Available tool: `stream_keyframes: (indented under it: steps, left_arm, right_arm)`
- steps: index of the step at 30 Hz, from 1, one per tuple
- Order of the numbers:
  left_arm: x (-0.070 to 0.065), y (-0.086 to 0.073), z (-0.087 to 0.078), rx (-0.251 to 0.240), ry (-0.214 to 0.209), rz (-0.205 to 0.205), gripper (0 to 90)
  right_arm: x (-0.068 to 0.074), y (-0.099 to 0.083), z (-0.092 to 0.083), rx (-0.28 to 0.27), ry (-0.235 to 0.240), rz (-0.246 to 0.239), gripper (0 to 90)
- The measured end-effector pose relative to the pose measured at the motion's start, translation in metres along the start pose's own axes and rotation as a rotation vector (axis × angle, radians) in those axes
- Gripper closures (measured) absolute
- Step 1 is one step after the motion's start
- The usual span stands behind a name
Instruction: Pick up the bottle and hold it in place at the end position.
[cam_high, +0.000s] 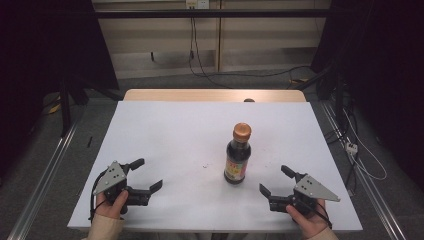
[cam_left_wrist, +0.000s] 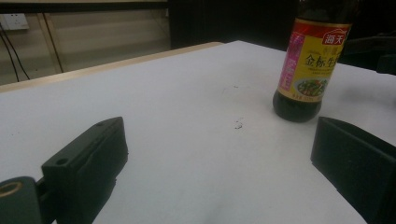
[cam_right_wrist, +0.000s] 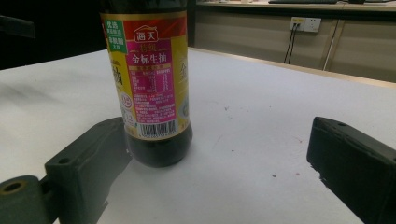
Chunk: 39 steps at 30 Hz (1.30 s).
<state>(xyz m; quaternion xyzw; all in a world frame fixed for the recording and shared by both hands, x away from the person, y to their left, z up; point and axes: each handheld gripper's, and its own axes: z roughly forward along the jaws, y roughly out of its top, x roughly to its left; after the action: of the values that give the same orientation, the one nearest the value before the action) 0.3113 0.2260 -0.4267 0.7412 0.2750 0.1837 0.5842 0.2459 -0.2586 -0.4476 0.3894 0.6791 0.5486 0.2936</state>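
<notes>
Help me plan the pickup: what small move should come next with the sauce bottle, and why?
Probably ease the right gripper forward and toward the sauce bottle until its open jaws straddle the body. The bottle stands upright and untouched on the white table, nearer this gripper than the left gripper, and in the right gripper view it sits off toward one jaw, not yet centred.
</notes>
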Motion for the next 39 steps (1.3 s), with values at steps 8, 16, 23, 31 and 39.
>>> stream_keyframes:
  steps: [8,16,23,31,39]
  left_arm:
    - [0.000,0.000,0.000,-0.003,-0.004,0.004,3.6]
    - [-0.001,0.001,0.000,-0.013,-0.006,0.002,3.5]
    - [0.000,0.001,0.000,-0.017,-0.004,0.002,3.5]
    - [0.000,0.001,0.000,-0.012,0.007,0.002,3.5]
    - [0.000,0.001,0.001,-0.021,-0.004,-0.001,3.5]
  right_arm:
    - [0.001,0.001,0.004,0.004,0.015,-0.008,4.2]
    - [0.003,0.003,0.012,0.019,0.023,-0.018,4.2]
    - [0.006,0.005,0.021,0.034,0.046,-0.025,4.2]
    - [0.008,0.009,0.031,0.051,0.062,-0.028,4.7]
    - [0.012,0.018,0.041,0.042,0.084,-0.022,6.1]
